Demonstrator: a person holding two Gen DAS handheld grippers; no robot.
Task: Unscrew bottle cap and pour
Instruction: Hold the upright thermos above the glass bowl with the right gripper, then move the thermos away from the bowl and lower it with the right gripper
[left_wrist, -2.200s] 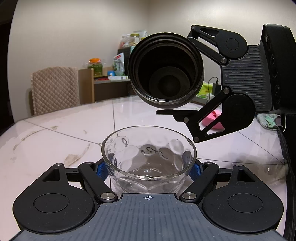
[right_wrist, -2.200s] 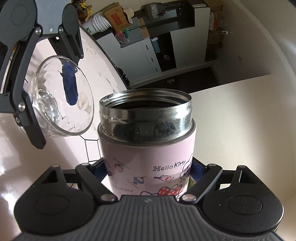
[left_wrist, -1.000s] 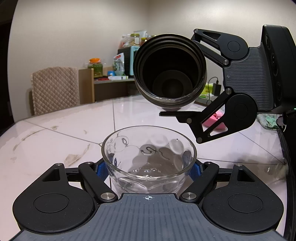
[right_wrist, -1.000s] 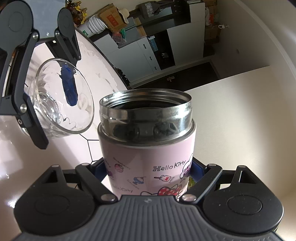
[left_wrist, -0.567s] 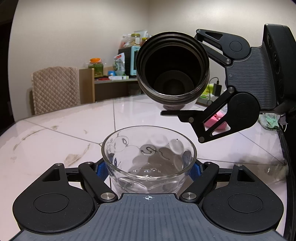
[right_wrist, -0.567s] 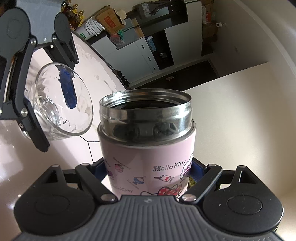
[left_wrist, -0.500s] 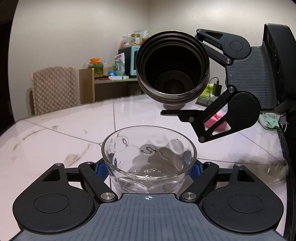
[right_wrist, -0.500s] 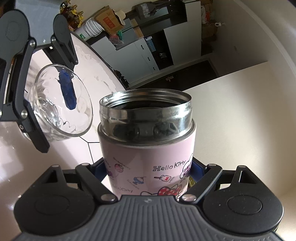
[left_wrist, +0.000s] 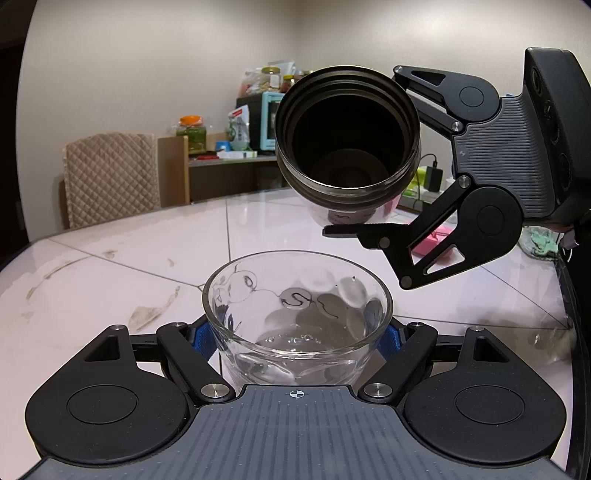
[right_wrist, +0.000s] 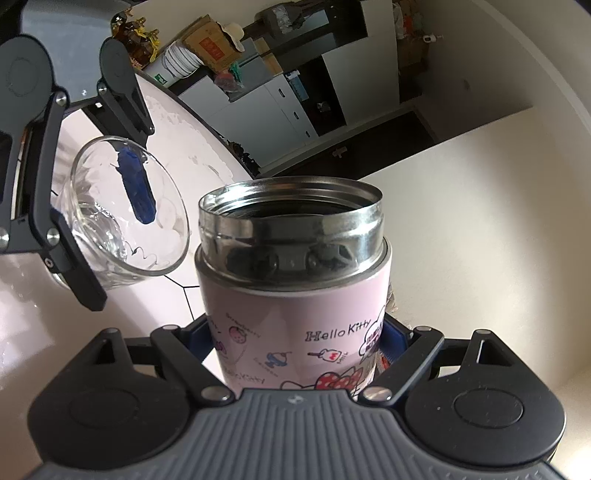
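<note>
Left gripper: closed on a clear glass bowl, blue pads pressed to both its sides, just above the white marble table.
Right gripper: clamped around a pink Hello Kitty thermos bottle, uncapped.
Bottle: tipped mouth-forward, held above and just behind the bowl.
Bowl: a little clear liquid is seen at the bottom.
</note>
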